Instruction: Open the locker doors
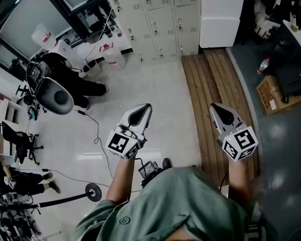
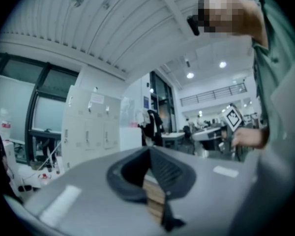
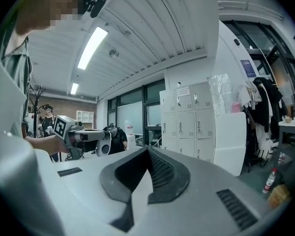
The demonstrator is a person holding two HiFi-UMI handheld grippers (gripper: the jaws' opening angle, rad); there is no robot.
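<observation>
Lockers (image 1: pixel 155 19) dead ahead on the far wall, doors all shut (tall upright panels, a small latch (image 3: pixel 195 100) on each). Both tongs well apart from them, a stretch of floor (image 1: pixel 155 92) between. Left gripper (image 1: pixel 146 106) and right gripper (image 1: pixel 214 106) side by side, jaws pinched together on nothing. Neither looks clearly nearer, I'd say. Right gripper view shows the latches plainest, cabinet right of its tips; left gripper view has it dimmer, off to the left. Only head view shows the gap to cover.

I see my right gripper (image 3: pixel 148 152) with jaws together and empty, well apart from the lockers (image 3: pixel 187 123), all closed.
</observation>
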